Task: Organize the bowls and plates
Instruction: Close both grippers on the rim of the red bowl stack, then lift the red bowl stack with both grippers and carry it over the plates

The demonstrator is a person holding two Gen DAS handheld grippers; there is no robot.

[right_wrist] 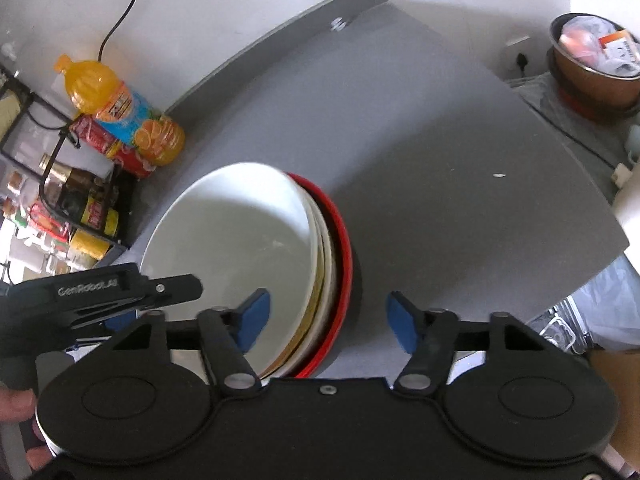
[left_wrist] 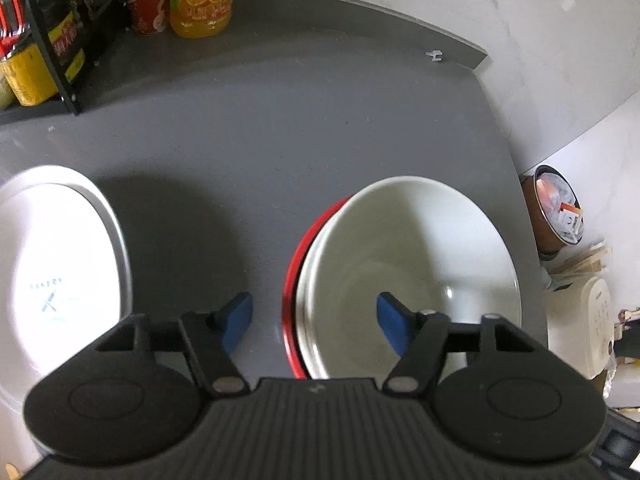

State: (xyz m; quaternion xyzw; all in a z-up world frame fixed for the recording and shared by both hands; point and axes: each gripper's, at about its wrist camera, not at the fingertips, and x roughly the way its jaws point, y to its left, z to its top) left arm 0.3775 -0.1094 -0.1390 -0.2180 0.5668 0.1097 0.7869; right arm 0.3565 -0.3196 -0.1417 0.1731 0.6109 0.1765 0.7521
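Bowl stack (left_wrist: 408,264) on grey table (left_wrist: 280,140): white bowl (right_wrist: 236,236) on top, more white pieces under it, red plate (right_wrist: 340,256) at the bottom. Straddled from both sides by the two tongs.

Left tongs (left_wrist: 316,322): half spread, nothing pinched. Near-left rim of stack sits between the blue pads; left pad over bare table outside the rim, right pad (left_wrist: 390,320) over the bowl's inside. No contact visible, pads apart from the rim. Pointing steeply down.

Right tongs (right_wrist: 328,320): half spread too, empty. Right rim of stack between the pads; left pad (right_wrist: 254,318) over the bowl's inside, right pad over bare table. Not touching the rim, as far as visible.

Key relation: stack lies straight ahead and below, between the two tongs, each set across one opposite rim. No long axis, round stack; both hands about equally near. Left tongs also seen at left edge of the right wrist view, beside the bowl's rim.

Second white plate (left_wrist: 52,272) with printed logo left of left tongs, well apart from the stack. Orange juice bottle (right_wrist: 120,112) and rack of bottles (left_wrist: 44,48) far ahead, out of the way.

Judgement: two-sided lift of the stack about to start; needs both to drop slightly and close on the rims. Risk: uneven clamp, top bowl tilts or slides off the red plate.
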